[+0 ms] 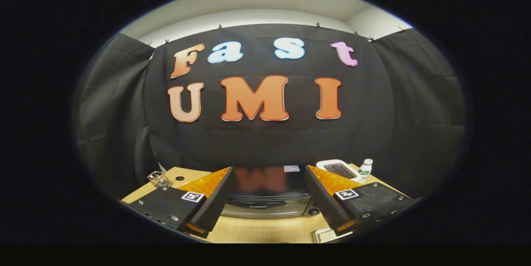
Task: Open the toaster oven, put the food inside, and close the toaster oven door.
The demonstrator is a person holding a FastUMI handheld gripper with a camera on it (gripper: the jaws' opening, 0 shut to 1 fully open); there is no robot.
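- Gripper view: the gripper (265,212) stands with its 2 fingers spread wide apart, holding nothing; neither finger touches anything.
- The toaster oven (267,199) sits on the wooden table (265,230) just ahead of the fingers, seen in the gap between them. Its dark glossy top faces the camera and its door (265,210) is shut, with a bar handle (265,203) running across the upper edge of the front.
- A small white label (291,168) lies on the oven's top near its far edge.
- Beyond the right finger, a white 2-slot toaster (338,169) stands on the table, and a small white bottle with a green label (365,170) stands just beside it.
- Beyond the left finger, a clear glass container (159,179) rests near the table's far corner, with a round hole (179,178) in the tabletop just beside it.
- A white tray edge (325,235) shows on the table under the right finger; what it holds cannot be told.
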